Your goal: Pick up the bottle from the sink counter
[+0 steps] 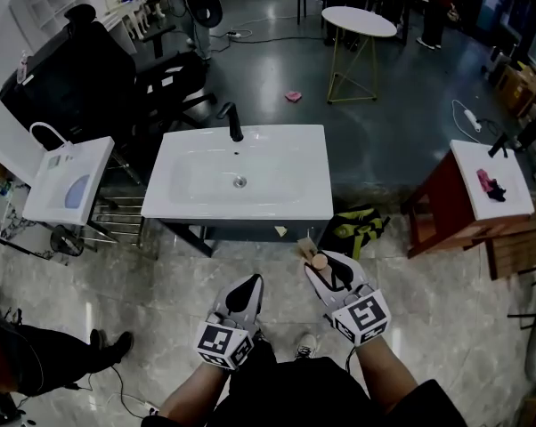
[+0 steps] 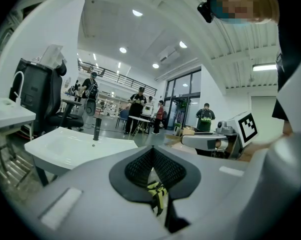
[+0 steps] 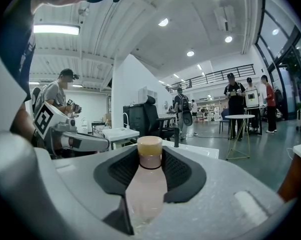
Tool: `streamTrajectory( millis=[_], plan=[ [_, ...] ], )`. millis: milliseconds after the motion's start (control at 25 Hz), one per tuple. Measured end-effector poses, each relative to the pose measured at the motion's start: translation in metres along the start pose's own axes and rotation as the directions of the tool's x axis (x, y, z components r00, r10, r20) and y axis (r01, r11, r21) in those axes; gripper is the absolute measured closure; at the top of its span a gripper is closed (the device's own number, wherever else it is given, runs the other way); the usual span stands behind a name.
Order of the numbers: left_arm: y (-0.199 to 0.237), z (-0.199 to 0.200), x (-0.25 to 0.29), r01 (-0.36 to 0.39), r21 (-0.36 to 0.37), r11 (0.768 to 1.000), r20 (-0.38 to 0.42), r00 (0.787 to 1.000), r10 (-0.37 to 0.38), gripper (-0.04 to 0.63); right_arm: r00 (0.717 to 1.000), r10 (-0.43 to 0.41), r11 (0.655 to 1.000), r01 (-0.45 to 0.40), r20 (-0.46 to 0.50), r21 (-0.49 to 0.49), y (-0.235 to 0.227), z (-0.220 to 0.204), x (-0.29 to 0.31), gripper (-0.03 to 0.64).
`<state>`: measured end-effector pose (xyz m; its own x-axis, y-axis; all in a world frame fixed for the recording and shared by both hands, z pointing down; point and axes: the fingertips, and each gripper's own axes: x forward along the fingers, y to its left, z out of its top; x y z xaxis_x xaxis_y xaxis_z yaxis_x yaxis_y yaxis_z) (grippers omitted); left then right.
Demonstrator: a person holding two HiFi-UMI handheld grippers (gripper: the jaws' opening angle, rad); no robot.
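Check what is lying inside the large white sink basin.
Only the drain shows inside the sink; the basin is otherwise bare. The bottle sits clamped in the right gripper. Whatever is beneath the sink top is covered by it.

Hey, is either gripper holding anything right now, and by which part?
The right gripper holds the bottle, jaws closed on its neck and shoulder just below the cap. The left gripper is shut and empty.
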<state>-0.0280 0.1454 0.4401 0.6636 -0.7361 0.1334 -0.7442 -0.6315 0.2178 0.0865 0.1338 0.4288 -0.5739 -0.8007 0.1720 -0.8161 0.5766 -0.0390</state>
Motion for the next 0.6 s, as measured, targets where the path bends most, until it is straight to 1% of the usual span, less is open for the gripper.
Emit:
streamTrajectory(
  millis=[600],
  plan=[
    [-0.013,-0.004,0.001,0.0,0.0,1.0,0.008,1.0,0.0,0.592,1.0,0.003,1.0,-0.003,0.003,-0.011,-0.003,-0.002,-0.011,0.479]
  ],
)
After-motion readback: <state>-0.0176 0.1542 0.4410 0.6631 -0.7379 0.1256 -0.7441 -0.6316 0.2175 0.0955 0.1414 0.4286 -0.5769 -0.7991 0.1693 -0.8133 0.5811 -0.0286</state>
